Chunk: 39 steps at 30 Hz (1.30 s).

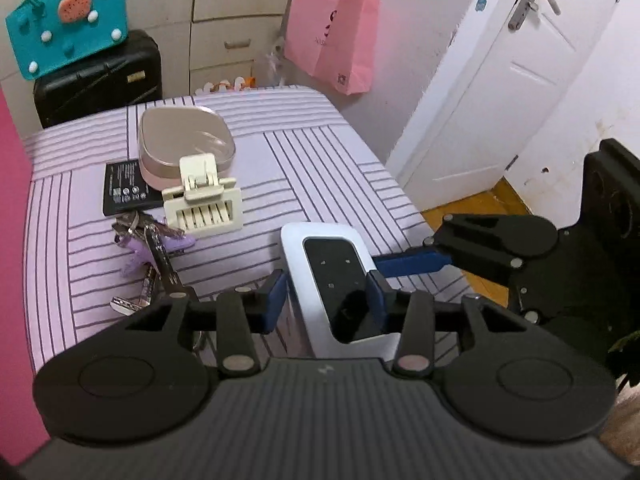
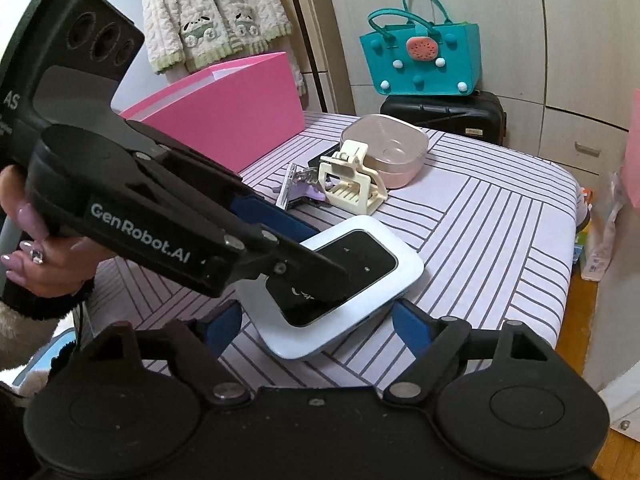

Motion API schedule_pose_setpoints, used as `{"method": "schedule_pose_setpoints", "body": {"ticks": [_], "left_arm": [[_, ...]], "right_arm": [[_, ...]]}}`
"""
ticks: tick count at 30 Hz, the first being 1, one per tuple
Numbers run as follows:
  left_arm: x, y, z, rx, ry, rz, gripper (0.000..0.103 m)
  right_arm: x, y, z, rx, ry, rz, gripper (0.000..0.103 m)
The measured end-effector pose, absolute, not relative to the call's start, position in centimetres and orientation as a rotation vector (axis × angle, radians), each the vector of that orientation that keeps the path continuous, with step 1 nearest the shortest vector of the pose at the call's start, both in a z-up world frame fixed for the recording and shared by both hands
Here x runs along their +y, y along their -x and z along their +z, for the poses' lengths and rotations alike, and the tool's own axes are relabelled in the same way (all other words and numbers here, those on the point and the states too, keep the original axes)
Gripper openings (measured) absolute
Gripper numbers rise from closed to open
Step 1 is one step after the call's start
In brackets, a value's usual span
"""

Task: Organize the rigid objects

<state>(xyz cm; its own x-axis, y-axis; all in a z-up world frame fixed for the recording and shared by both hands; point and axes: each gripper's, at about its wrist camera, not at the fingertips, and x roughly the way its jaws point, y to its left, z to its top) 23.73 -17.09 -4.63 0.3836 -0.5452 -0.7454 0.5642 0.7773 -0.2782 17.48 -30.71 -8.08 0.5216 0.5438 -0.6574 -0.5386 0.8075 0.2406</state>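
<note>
A white pocket device with a black screen (image 1: 320, 248) (image 2: 400, 276) lies near the front edge of the striped table (image 1: 320, 168) (image 2: 480, 220). My left gripper (image 1: 328, 298) (image 2: 324, 258) is shut on it askew, one blue pad at its left edge and the other resting on the screen. My right gripper (image 2: 316, 328) stands wide open around the device's near end, pads off it. One of the right gripper's blue fingers (image 1: 408, 262) shows beside the device. Behind are a cream claw clip (image 1: 204, 204) (image 2: 352, 184), a pink lidded box (image 1: 184, 140) (image 2: 384, 148), a black battery (image 1: 124, 192) and keys with a purple charm (image 1: 148, 248) (image 2: 296, 188).
A pink box (image 2: 224, 120) stands at the table's left side. A teal bag (image 1: 68, 24) (image 2: 420, 60) sits on a black suitcase (image 1: 100, 80) behind the table. A white door (image 1: 500, 100) is to the right. A person's hand (image 2: 40, 248) holds the left gripper.
</note>
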Motion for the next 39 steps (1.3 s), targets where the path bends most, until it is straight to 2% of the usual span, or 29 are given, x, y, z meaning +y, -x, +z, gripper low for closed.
{"method": "schedule_pose_setpoints", "body": {"ticks": [6,11,19,22,24,26,29,39], "left_arm": [[-15.8,-23.1,-3.4,0.851,-0.019,-0.653,0.05],[-15.5,-23.4,-4.0,0.831,-0.084,-0.556,0.05],[-14.4,-22.8,-4.5,0.839,-0.035,-0.586,0.049],[-14.2,-22.4,-4.5,0.844,-0.014,-0.59,0.049],[-14.1,-21.9,-4.5,0.836,-0.014,-0.587,0.047],[-14.0,-21.7,-4.4,0.83,-0.013,-0.588,0.047],[-13.7,-21.3,-4.5,0.83,-0.005,-0.593,0.047],[-14.7,-19.4,-5.1,0.826,-0.034,-0.624,0.048]], "right_arm": [[-30.0,-17.1,-8.3,0.787,0.001,0.638,0.09],[-29.2,-17.3,-8.5,0.782,0.002,0.578,0.091],[-30.2,-17.9,-8.1,0.763,-0.038,0.558,0.091],[-30.7,-18.2,-7.7,0.752,-0.029,0.595,0.088],[-31.4,-18.3,-7.5,0.763,-0.06,0.611,0.078],[-32.3,-18.5,-7.5,0.78,-0.088,0.627,0.075],[-33.5,-18.7,-7.8,0.808,-0.148,0.644,0.064],[-34.8,-19.6,-7.7,0.854,-0.202,0.578,0.058]]}}
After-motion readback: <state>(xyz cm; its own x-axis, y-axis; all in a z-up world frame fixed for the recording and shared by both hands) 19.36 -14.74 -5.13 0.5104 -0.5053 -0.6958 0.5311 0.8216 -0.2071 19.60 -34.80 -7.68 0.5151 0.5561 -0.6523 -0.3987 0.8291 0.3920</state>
